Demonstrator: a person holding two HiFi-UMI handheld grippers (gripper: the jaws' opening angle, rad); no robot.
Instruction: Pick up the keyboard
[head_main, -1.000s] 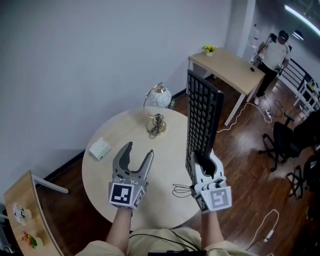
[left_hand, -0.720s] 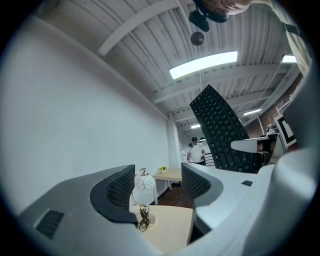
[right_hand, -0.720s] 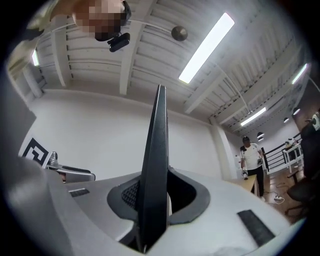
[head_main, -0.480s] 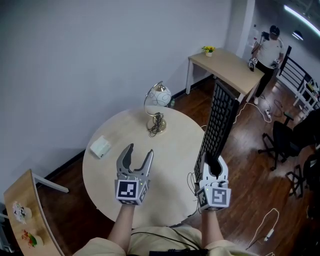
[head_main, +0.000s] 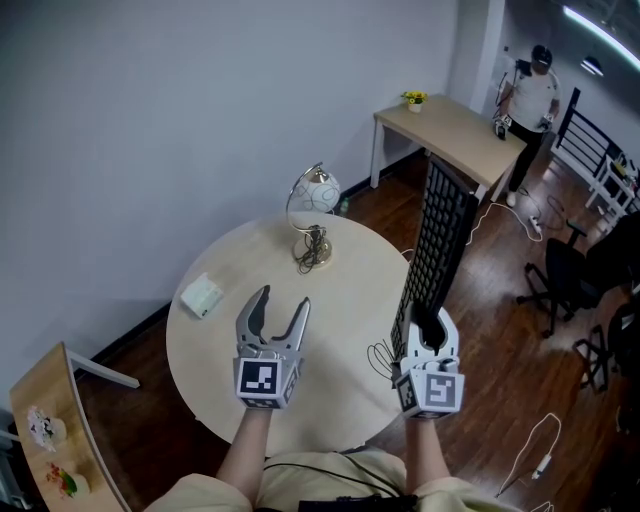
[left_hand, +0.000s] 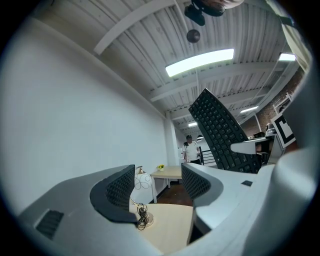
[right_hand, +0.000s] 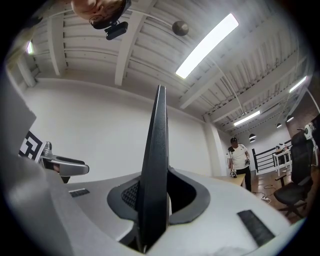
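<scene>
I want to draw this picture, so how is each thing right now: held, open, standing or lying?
keyboard: lifted, standing on end, gripped at its lower end.
right gripper: fingers shut on the keyboard.
left gripper: fingers apart, nothing between them.
lamp: upright on the round table, cord bunched at its base.
white box: lying flat on the table.

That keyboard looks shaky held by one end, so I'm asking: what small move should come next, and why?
Probably bring the left tongs across to steady the keyboard: the right tongs pinch only its lower end, it stands nearly upright, and the left tongs are open and empty.
</scene>
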